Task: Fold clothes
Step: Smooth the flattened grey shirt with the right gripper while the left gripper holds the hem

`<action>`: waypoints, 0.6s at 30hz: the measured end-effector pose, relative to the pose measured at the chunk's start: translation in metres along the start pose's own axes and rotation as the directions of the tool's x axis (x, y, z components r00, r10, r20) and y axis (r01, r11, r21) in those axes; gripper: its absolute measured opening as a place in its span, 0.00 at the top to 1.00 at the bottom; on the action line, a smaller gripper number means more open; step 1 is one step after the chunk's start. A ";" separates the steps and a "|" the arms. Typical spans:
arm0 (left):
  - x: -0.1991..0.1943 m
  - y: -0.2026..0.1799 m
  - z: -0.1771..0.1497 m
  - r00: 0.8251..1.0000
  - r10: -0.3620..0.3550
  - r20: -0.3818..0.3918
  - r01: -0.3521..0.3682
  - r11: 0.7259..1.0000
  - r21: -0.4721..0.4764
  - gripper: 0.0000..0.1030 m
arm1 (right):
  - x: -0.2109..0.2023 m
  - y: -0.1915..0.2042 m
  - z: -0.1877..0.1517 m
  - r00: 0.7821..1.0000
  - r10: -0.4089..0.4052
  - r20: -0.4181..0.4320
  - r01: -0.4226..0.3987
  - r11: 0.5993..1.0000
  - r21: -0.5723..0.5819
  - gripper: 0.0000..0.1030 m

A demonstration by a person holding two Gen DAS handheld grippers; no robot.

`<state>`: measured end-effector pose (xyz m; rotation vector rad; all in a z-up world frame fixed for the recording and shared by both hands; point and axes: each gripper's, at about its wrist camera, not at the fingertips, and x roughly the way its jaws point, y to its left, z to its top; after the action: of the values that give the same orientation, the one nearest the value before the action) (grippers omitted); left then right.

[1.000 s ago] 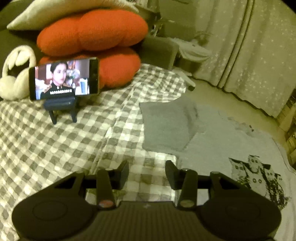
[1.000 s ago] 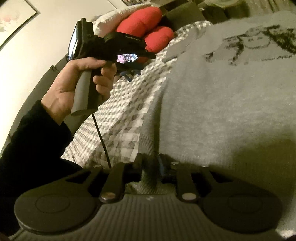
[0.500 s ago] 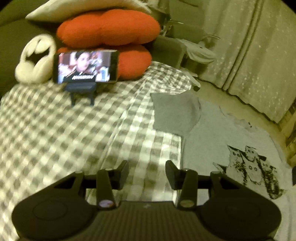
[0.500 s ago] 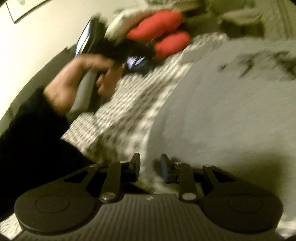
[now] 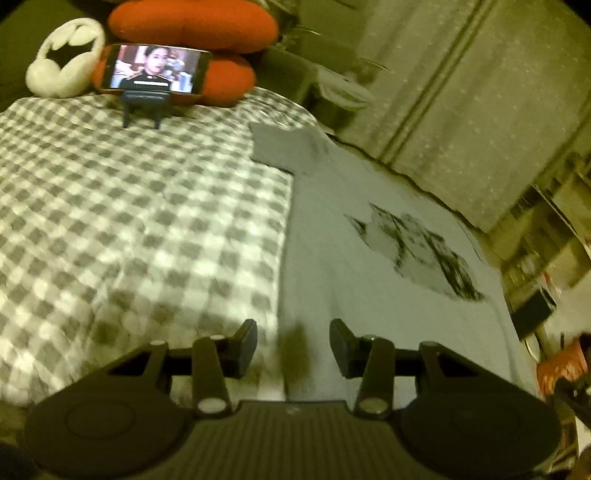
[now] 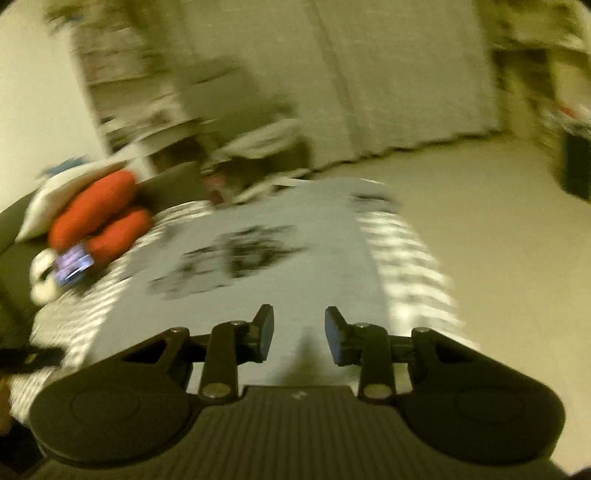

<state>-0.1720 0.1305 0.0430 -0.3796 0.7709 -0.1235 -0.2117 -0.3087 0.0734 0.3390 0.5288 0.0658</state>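
A wide stretch of the checked bedspread (image 5: pixel 140 206) is left bare beside the grey shirt (image 5: pixel 354 266), and nothing is seen standing on it up to the far end. There the way is blocked by a phone on a stand (image 5: pixel 153 70), white earmuffs (image 5: pixel 62 62) and red cushions (image 5: pixel 192 26), set close together. Beyond the shirt's far edge, open floor (image 6: pixel 480 206) is bounded by curtains (image 5: pixel 461 96).

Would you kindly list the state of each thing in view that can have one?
T-shirt: spread flat, print up, unfolded.
Sleeve: lying out flat on the checked cover.
Phone: on, propped on its stand.
Left gripper: jaws open, empty.
Right gripper: jaws open, empty.
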 end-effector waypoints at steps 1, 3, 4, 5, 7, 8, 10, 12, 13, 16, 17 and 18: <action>0.000 -0.001 -0.002 1.000 -0.003 0.003 0.003 1.000 0.009 0.57 | 0.000 -0.007 -0.002 1.000 -0.013 -0.009 0.013 1.000 0.017 0.66; 0.001 -0.001 -0.005 1.000 0.001 0.011 -0.001 1.000 0.020 0.57 | 0.002 -0.017 -0.008 0.999 -0.040 -0.031 0.041 0.999 0.023 0.66; 0.002 -0.002 -0.006 1.000 0.003 0.009 -0.003 1.000 0.025 0.59 | 0.003 -0.020 -0.008 0.997 -0.061 -0.036 0.061 0.998 0.019 0.66; 0.004 -0.003 -0.007 1.000 0.002 0.004 -0.003 0.999 0.034 0.59 | 0.004 -0.023 -0.009 0.996 -0.082 -0.041 0.083 0.996 0.014 0.66; 0.009 -0.007 -0.010 1.000 0.001 -0.006 -0.001 0.999 0.051 0.65 | 0.007 -0.034 -0.008 0.993 -0.093 -0.069 0.097 0.994 0.059 0.66; 0.011 -0.008 -0.011 1.000 0.000 -0.010 0.000 0.998 0.060 0.67 | 0.010 -0.040 -0.007 0.992 -0.094 -0.089 0.102 0.991 0.088 0.66; 0.016 -0.012 -0.014 1.000 -0.001 -0.020 0.002 0.997 0.077 0.75 | 0.018 -0.048 -0.004 0.991 -0.038 -0.129 0.054 0.991 0.126 0.66; 0.020 -0.015 -0.016 1.000 -0.002 -0.030 0.005 0.996 0.094 0.94 | 0.027 -0.051 0.001 0.984 0.065 -0.168 -0.041 0.989 0.141 0.63; 0.021 -0.016 -0.017 1.000 -0.004 -0.031 0.007 0.995 0.100 0.97 | 0.033 -0.051 0.004 0.974 0.121 -0.190 -0.093 0.984 0.150 0.60; 0.017 -0.016 -0.019 1.000 -0.004 -0.018 0.006 0.994 0.107 0.98 | 0.033 -0.042 0.013 0.953 0.208 -0.220 -0.191 0.977 0.096 0.60; 0.016 -0.015 -0.018 1.000 0.000 -0.009 0.001 0.995 0.104 0.99 | 0.029 -0.037 0.016 0.949 0.232 -0.215 -0.223 0.973 0.066 0.60; 0.015 -0.014 -0.018 1.000 0.005 -0.001 -0.005 0.995 0.100 0.99 | 0.025 -0.034 0.019 0.942 0.270 -0.200 -0.265 0.963 0.051 0.60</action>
<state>-0.1737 0.1089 0.0266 -0.2822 0.7639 -0.1576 -0.1811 -0.3431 0.0654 0.4289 0.6864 0.3618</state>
